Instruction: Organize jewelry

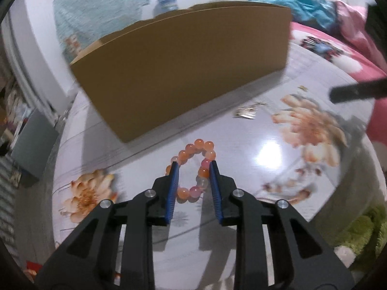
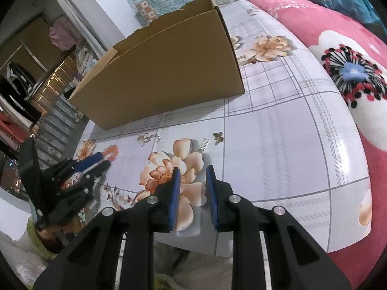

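Note:
A bracelet of orange and pink beads [image 1: 193, 149] lies on the flower-print table [image 1: 278, 181] just in front of an open cardboard box [image 1: 181, 67]. My left gripper [image 1: 194, 164] is down over it, and its blue pads [image 1: 174, 183] stand apart. The left pad covers the loop's left strand and the right pad is beside the right strand, with bare table showing in between. The right wrist view shows the same bracelet [image 2: 111, 151] at the left gripper [image 2: 104, 160]. My right gripper [image 2: 192, 168] is open and empty over a printed flower near the table's front edge.
Small pieces lie between the box [image 2: 157, 72] and my right gripper: a silver chain piece [image 2: 145, 139], a small comb clip [image 2: 204, 145] and a butterfly brooch [image 2: 218, 137]. A pink blanket [image 2: 338, 36] borders the table on the right. Shelves and clutter fill the far left.

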Tool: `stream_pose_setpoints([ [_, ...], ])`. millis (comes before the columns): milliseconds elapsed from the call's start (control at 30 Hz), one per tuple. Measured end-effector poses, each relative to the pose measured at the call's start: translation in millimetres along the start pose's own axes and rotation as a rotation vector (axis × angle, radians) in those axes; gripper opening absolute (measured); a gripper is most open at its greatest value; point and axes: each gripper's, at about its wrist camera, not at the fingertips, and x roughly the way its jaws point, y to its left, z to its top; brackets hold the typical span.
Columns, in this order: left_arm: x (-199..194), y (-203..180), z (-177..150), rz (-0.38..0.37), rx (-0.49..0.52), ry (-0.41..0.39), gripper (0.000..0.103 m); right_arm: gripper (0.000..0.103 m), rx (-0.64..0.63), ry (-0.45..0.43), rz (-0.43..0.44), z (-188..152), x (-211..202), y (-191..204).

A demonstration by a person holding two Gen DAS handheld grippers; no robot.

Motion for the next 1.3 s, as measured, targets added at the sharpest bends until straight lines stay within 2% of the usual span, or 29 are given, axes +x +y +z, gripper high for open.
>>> stream_pose_setpoints([
  [167,-15.5,13.9,6.5,-0.038,-0.051,-0.069,0.026,0.022,-0.024,-0.022,-0.015,0.7,-1.1,3.6],
  [267,-21.7,7.3,14.4,-0.074,-0.050,-0.107,0.028,0.022,-0.032,-0.030,-0.016,4.7,3.5,4.8],
  [400,-19.1,-9.9,21.2,-0.124,-0.028,-0.110,0.028,0.022,-0.041,-0.043,-0.023,8.7,12.3,7.2],
  [600,-16.7,-33.6,24.4,-0.163,0.004,-0.110,0.028,0.022,-0.134,-0.053,-0.119,10.8,27.8,20.0],
  [667,-14.3,-36.9,24.3,-0.159,0.014,-0.112,0.028,0.022,-0.190,-0.057,-0.171,8.6,32.3,28.2],
  [867,-9.3,-33.7,21.4,-0.157,0.015,-0.104,0.028,0.017,-0.255,-0.072,-0.238,7.3,39.5,40.1],
  [1033,-5.5,-32.3,23.0,-0.167,0.010,-0.104,0.028,0.006,-0.250,-0.062,-0.233,8.6,40.0,39.5],
  [1300,0.7,-34.5,25.6,-0.189,0.020,-0.093,0.028,0.005,-0.182,-0.048,-0.169,6.3,33.6,27.5],
])
